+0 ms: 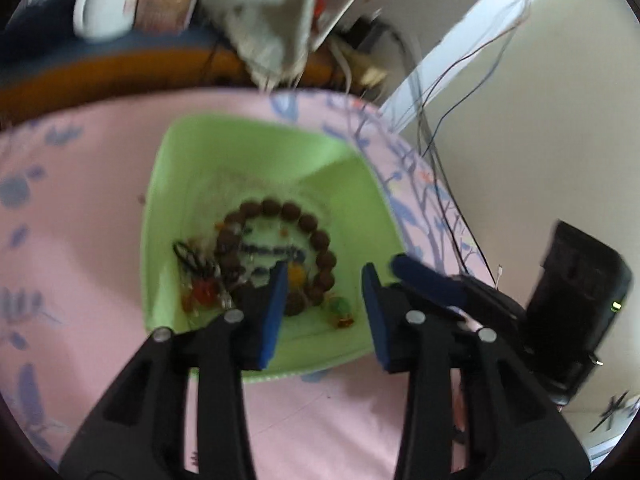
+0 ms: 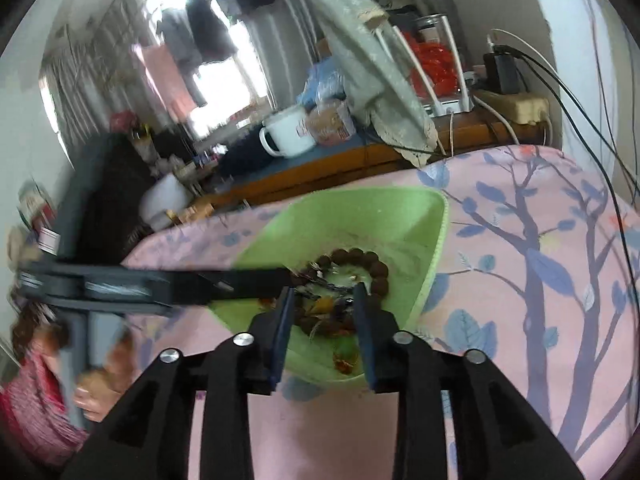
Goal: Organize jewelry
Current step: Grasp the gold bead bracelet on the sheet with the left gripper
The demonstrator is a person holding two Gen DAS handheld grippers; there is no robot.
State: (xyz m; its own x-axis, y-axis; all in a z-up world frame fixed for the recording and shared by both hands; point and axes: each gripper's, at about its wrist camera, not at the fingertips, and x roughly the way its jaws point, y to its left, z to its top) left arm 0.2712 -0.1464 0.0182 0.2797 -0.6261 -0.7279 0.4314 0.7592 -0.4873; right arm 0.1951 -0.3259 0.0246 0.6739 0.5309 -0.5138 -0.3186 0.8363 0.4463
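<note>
A light green tray (image 1: 240, 160) sits on a pink cloth with blue tree prints (image 1: 80, 208). In it lies a ring of brown beads, a bracelet (image 1: 320, 236), around a tangle of small pieces: a dark looped piece (image 1: 186, 252), a red-orange piece (image 1: 204, 290) and a green bead (image 1: 340, 306). My left gripper (image 1: 325, 270) hangs over the tray's near side, open, nothing between its blue pads. My right gripper (image 2: 323, 292) is also open above the tray (image 2: 360, 208) and bracelet (image 2: 378, 268). One of its blue fingers (image 1: 424, 280) shows at the tray's right rim.
A wooden table behind the cloth carries a white mug (image 2: 288, 132), a draped grey cloth (image 2: 360, 60) and a white router (image 2: 440, 92). Thin cables (image 1: 440, 160) run down the wall at right. A black device (image 1: 576, 300) stands by the cloth's right edge. A hand (image 2: 108, 376) holds the left gripper.
</note>
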